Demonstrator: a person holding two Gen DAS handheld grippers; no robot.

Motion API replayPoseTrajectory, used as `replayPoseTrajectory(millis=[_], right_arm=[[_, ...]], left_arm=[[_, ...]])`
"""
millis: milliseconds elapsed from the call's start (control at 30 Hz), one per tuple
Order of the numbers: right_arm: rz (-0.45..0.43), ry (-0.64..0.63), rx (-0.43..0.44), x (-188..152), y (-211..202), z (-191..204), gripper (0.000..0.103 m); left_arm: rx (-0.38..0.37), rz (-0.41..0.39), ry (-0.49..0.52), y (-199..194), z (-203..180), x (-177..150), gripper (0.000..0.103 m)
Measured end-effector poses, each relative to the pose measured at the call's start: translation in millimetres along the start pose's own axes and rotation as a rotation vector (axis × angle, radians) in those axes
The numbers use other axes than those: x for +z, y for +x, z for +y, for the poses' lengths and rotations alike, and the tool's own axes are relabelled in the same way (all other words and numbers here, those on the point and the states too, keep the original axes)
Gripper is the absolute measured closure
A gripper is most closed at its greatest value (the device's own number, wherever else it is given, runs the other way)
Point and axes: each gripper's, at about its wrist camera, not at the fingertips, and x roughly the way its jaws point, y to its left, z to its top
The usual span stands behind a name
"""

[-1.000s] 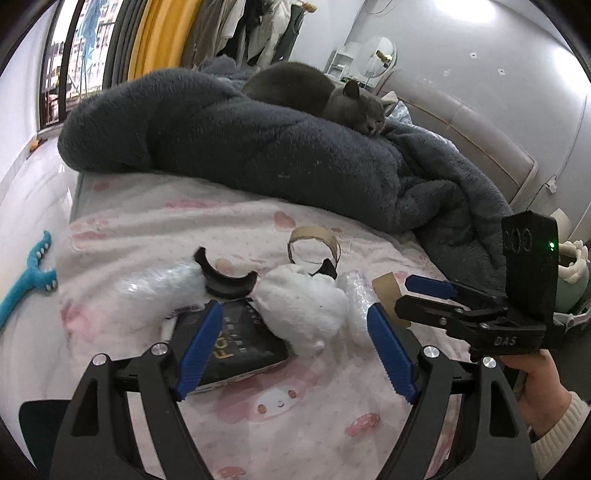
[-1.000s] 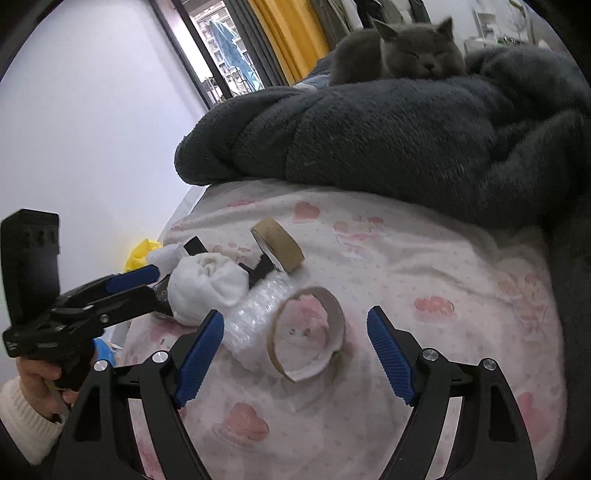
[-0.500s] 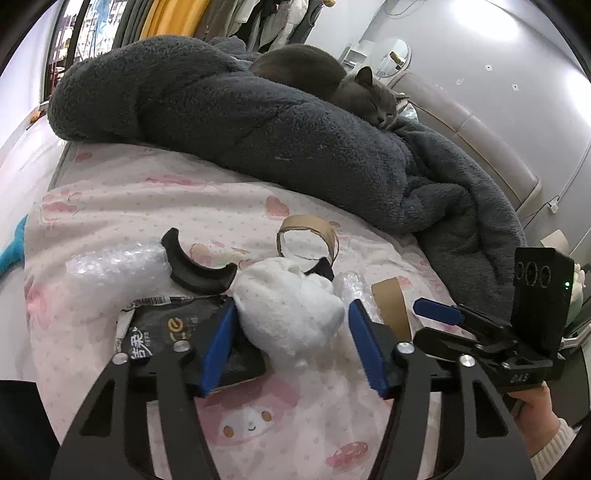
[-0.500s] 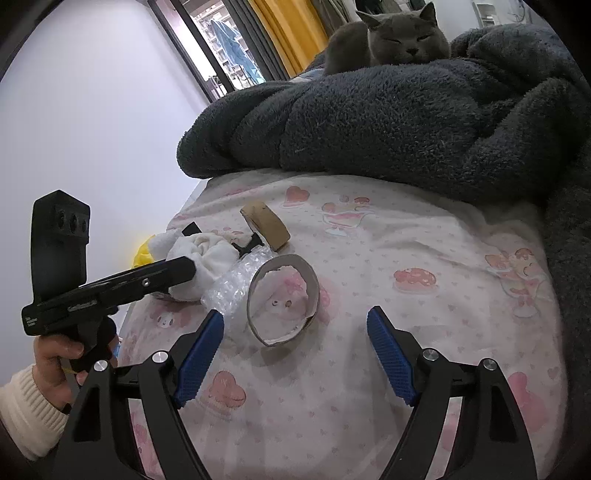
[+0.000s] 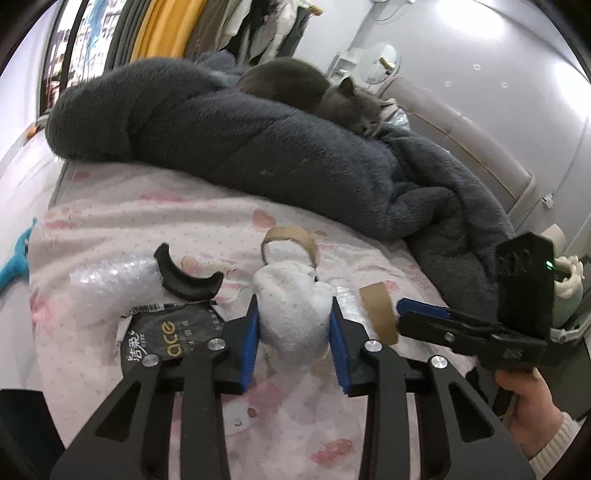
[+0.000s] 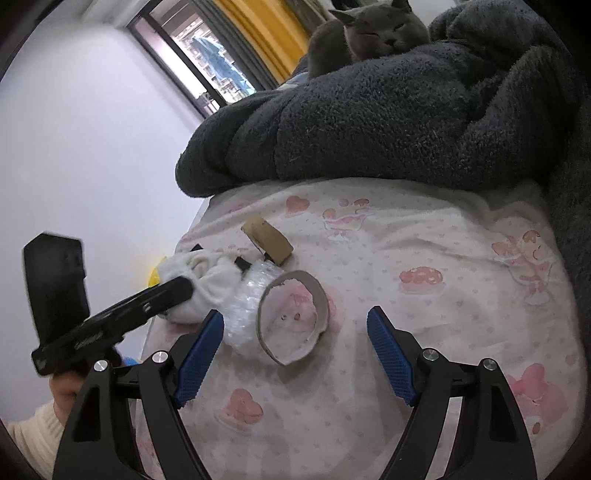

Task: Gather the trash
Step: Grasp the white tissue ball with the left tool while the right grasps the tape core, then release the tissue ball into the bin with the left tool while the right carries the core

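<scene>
Trash lies on a pink patterned bed sheet (image 5: pixel 147 221). My left gripper (image 5: pixel 293 332) is shut on a white crumpled cloth wad (image 5: pixel 291 306), which also shows in the right wrist view (image 6: pixel 207 291). Beside it lie a black wrapper (image 5: pixel 166 332), a black curved piece (image 5: pixel 184 273), bubble wrap (image 5: pixel 110 280) and two cardboard tape rings (image 5: pixel 290 240) (image 5: pixel 378 310). My right gripper (image 6: pixel 295 354) is open, its jaws around the near side of a cardboard ring (image 6: pixel 291 317) that leans on bubble wrap (image 6: pixel 247 306). A second ring (image 6: pixel 267 240) lies behind.
A dark grey fleece blanket (image 5: pixel 240 147) is heaped across the far side of the bed, with a grey cat (image 6: pixel 373 29) lying on it. A padded headboard (image 5: pixel 461 122) is at the right. A teal toy (image 5: pixel 14 258) lies off the bed's left edge.
My left gripper has moved forward and closed on the white cloth wad. My right gripper has moved closer to the cardboard ring and stays open.
</scene>
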Motion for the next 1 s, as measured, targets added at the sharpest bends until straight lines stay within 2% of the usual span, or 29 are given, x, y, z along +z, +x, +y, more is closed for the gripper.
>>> replayPoseTrajectory(millis=[133, 300, 400, 467, 567, 733, 833, 1000], right_arm=[[-0.011, 0.003, -0.004, 3, 2, 6, 0.022], [0.008, 0.029, -0.008, -1, 15, 6, 0.030], [0.019, 0.048, -0.011, -4, 21, 5, 0.037], [0.009, 0.070, -0.003, -3, 21, 6, 0.049], [-0.012, 0.064, -0.031, 0, 17, 12, 0.058], [-0.061, 0.050, -0.082, 1, 7, 22, 0.058], [-0.081, 0.040, -0.084, 0, 5, 30, 0.060], [-0.084, 0.001, -0.105, -4, 6, 51, 0.061]], left_arm=[[-0.008, -0.031, 0.041, -15, -6, 1, 0.066], [0.005, -0.036, 0.043, -30, -1, -3, 0.066], [0.013, -0.041, 0.045, -39, 2, -4, 0.066], [0.017, -0.044, 0.046, -44, 3, -6, 0.066], [0.024, -0.050, 0.042, -52, 7, -7, 0.066], [0.048, -0.047, 0.041, -67, 17, -12, 0.066], [0.069, -0.041, 0.042, -76, 24, -17, 0.066], [0.102, -0.036, 0.028, -92, 39, -26, 0.066]])
